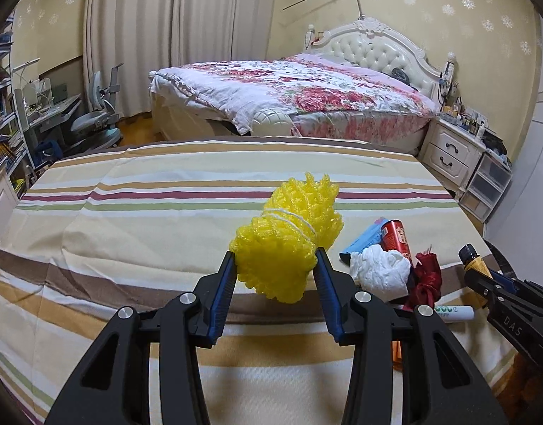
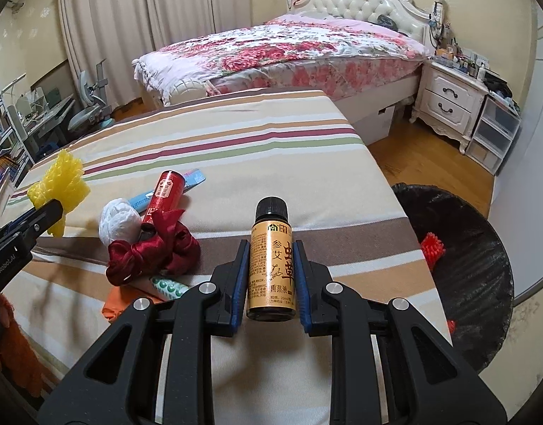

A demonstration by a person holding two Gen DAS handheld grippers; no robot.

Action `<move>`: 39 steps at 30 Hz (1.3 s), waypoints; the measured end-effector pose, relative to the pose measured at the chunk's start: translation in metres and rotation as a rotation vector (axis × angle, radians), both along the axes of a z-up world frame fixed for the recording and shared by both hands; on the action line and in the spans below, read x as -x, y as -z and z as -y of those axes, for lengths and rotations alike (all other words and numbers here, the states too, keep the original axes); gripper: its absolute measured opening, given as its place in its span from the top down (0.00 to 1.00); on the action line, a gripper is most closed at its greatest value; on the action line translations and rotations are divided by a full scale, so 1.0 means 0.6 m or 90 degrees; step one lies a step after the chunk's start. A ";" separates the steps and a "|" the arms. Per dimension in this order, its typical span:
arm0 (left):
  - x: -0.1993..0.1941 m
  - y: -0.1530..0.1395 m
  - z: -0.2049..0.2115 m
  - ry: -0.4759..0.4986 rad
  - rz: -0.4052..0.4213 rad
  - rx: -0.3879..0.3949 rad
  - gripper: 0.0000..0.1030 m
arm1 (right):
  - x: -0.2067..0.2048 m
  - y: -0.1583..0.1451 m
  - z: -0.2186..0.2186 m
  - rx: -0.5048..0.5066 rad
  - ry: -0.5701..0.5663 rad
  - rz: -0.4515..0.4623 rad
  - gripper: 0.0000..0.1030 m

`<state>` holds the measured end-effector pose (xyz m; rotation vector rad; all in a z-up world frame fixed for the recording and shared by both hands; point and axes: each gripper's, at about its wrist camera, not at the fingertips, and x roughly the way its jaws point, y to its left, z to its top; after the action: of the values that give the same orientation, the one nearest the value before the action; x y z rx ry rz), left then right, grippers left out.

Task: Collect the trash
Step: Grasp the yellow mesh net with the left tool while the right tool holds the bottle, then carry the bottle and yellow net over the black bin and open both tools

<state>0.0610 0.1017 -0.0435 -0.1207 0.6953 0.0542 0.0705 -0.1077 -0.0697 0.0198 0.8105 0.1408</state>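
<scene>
The striped worktop (image 2: 236, 148) fills both views, and a black-lined trash bin (image 2: 476, 269) stands off its edge at about 3 o'clock in the right wrist view, with a red scrap already inside. Judging by that, the step in hand is carrying two held pieces over to the bin. To do it well, each gripper should probably stay clamped until it is over the bin's mouth, then release one at a time so nothing bounces onto the floor.

The yellow foam net (image 1: 282, 244) is pinched between the fingers of the left gripper (image 1: 275, 265), bulging out toward 12 o'clock; being soft, it likely needs a wide opening to fall free. The small amber bottle (image 2: 271, 258) stands upright, squeezed at its sides by the right gripper (image 2: 271, 265), its black cap pointing to 12 o'clock.

Remaining litter sits on the worktop at about 9 o'clock from the bottle: a red ribbon bundle (image 2: 154, 248), a crumpled white tissue (image 2: 119, 223), a red can (image 2: 163, 194) and a blue wrapper (image 2: 186, 182).
</scene>
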 end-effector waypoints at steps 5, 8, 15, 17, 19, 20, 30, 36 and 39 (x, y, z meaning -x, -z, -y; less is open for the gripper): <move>0.028 -0.011 0.018 0.014 0.016 0.007 0.57 | 0.030 -0.011 0.028 -0.001 0.020 0.012 0.77; 0.038 -0.016 0.039 0.033 0.023 0.006 0.57 | 0.045 -0.017 0.046 0.002 0.035 0.019 0.77; 0.042 -0.029 0.107 0.088 0.037 -0.004 0.57 | 0.063 -0.025 0.090 0.010 0.071 0.035 0.77; 0.041 -0.033 0.129 0.104 0.045 -0.007 0.57 | 0.065 -0.028 0.103 0.010 0.082 0.039 0.77; 0.038 -0.036 0.152 0.119 0.049 -0.010 0.57 | 0.067 -0.031 0.118 0.013 0.095 0.046 0.77; 0.035 -0.036 0.162 0.126 0.049 -0.011 0.57 | 0.065 -0.034 0.123 0.016 0.101 0.048 0.77; 0.009 -0.032 0.275 0.196 0.051 -0.026 0.57 | 0.063 -0.033 0.214 0.020 0.169 0.056 0.77; -0.013 -0.020 0.334 0.225 0.039 -0.046 0.57 | 0.060 -0.026 0.252 0.019 0.197 0.053 0.77; -0.027 -0.013 0.358 0.235 0.026 -0.047 0.57 | 0.058 -0.025 0.264 0.019 0.205 0.053 0.77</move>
<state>0.0773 -0.1128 -0.0360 0.0782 0.6649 -0.2761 0.0358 -0.2663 -0.0549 0.1158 0.7161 -0.1737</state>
